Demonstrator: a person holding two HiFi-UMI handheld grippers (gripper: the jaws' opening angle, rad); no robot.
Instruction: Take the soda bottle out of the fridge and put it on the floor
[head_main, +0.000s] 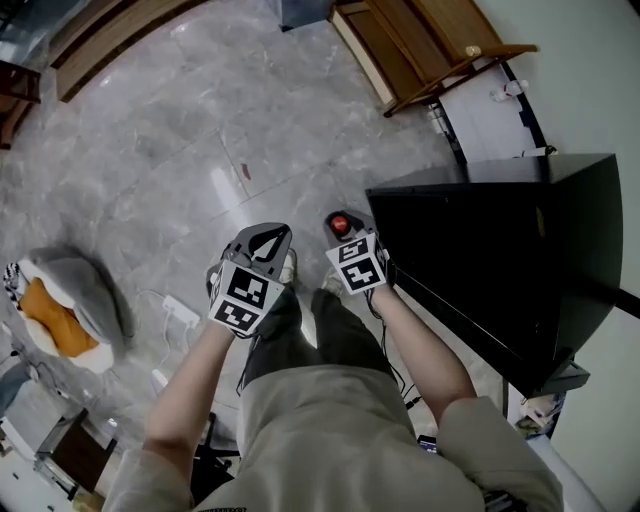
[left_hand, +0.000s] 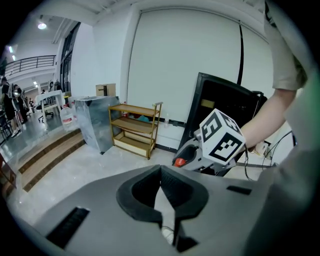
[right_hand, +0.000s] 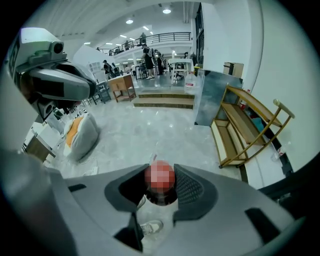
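Right gripper (right_hand: 161, 172) clamps the soda bottle (head_main: 340, 222) by its neck, likely the surest hold on slick, heavy plastic; left gripper (left_hand: 161, 170) is closed and empty.

1. A pale grey, glossy marble-look tile floor (head_main: 200, 130) carries everything here, with bright light patches reflected on it.
2. A black box-shaped fridge (head_main: 500, 250) stands on it at the right, against the white wall.
3. Beyond the fridge, a low open wooden shelf rack (head_main: 420, 40) stands along the same wall.
4. A soft grey cushion with an orange inside (head_main: 65, 305) lies at the left, well apart from the fridge.
5. A white oblong power strip (head_main: 181, 311) with a white cable lies near the cushion.
6. Brown wooden steps (head_main: 110, 45) edge the far side; a silvery metal box (left_hand: 95, 122) stands beside the rack.
7. A white lace-up shoe (right_hand: 150, 227) rests on the tiles.
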